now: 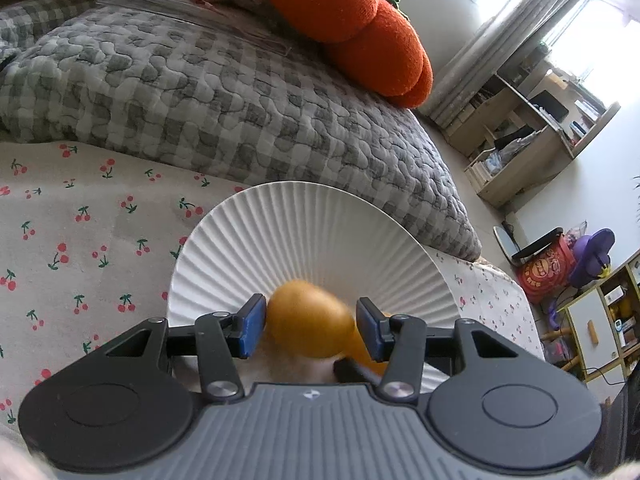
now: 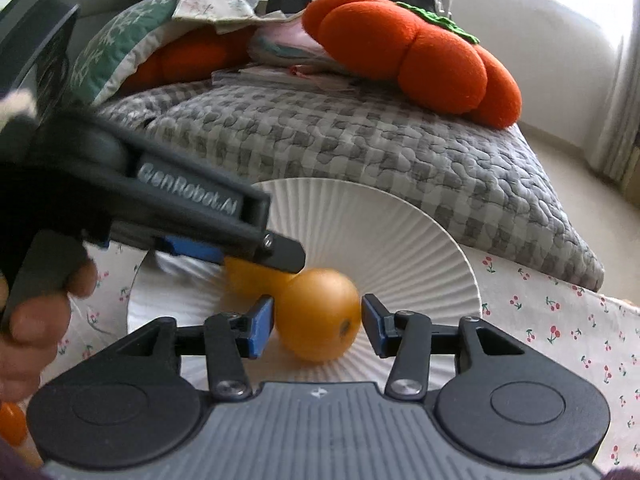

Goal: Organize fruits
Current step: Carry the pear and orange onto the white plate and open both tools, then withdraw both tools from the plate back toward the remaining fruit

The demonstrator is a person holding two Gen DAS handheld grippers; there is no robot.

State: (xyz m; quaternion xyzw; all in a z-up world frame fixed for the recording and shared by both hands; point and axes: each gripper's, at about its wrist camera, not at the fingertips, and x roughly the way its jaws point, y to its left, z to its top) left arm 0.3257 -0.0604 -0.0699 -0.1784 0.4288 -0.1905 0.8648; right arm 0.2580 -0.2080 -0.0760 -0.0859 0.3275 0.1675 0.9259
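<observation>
Cotton sheet (image 1: 80,264), pale w/ red cherry print, covers the near surface across both views. Grey-and-white checked quilt (image 1: 224,96) lies folded on the far side of it; near edge of quilt sits just behind the plate. Orange plush cushion (image 2: 412,52), lobed, w/ green knitted top, rests on far right of quilt. Second orange cushion and a green-white pillow at far left, partly buried under clothes.

White ribbed plate (image 2: 420,248) sits flat on the sheet, centre, far rim touching or just short of the quilt; cannot tell which. Shelving unit w/ clutter stands on the floor well to the right, by the curtain, in the left wrist view only.

Left gripper (image 1: 311,312): comes in from the left over the plate, pointing down at an angle. Blue pads press on both sides of the left orange (image 1: 310,322); gripping it. Fruit is above the plate's near-left part; whether it touches the plate, cannot tell (blurred). A person's hand (image 2: 36,320) grips the handle at near left.

Right gripper (image 2: 318,312): jaws parted around the right orange (image 2: 320,316). Left pad touching or almost touching the fruit, slim gap visible at right pad; not clamped. This fruit rests on the plate, near centre, stem dimple facing near-right.

Both oranges lie close together, left one slightly farther; they look to be touching at the sides.
</observation>
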